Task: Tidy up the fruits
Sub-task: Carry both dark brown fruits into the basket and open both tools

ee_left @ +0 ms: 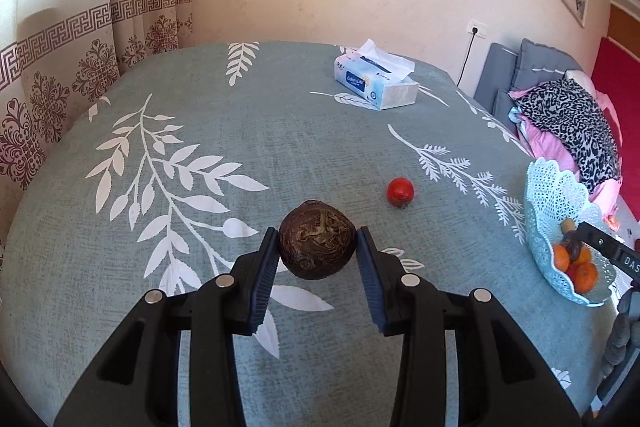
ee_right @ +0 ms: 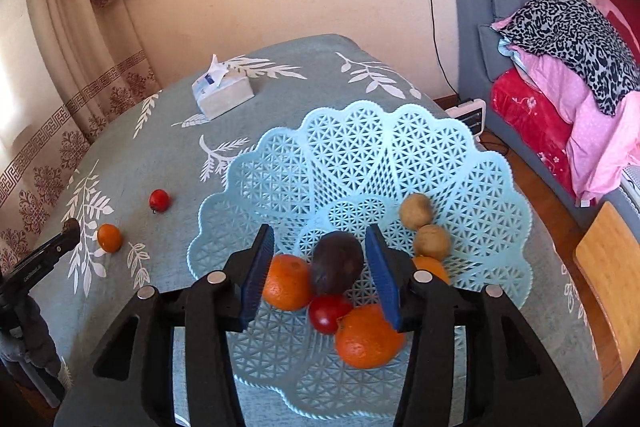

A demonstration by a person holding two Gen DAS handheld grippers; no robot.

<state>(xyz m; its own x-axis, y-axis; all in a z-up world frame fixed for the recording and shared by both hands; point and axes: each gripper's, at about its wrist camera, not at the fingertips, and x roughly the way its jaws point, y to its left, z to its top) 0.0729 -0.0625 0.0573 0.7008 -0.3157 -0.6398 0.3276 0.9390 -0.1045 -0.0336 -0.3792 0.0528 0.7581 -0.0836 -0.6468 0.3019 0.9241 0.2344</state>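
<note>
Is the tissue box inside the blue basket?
No, the tissue box lies on the tablecloth, apart from the blue basket, which holds only fruit.

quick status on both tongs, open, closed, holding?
Left tongs: closed on the brown round fruit.
Right tongs: open over the basket; dark purple fruit between them, not gripped.

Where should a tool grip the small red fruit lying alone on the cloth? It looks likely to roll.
Grip the small red fruit across its widest middle, coming down from above with one finger on each side. It is round and sits free on the tablecloth with open space all around, so a push from one side would probably roll it.
</note>
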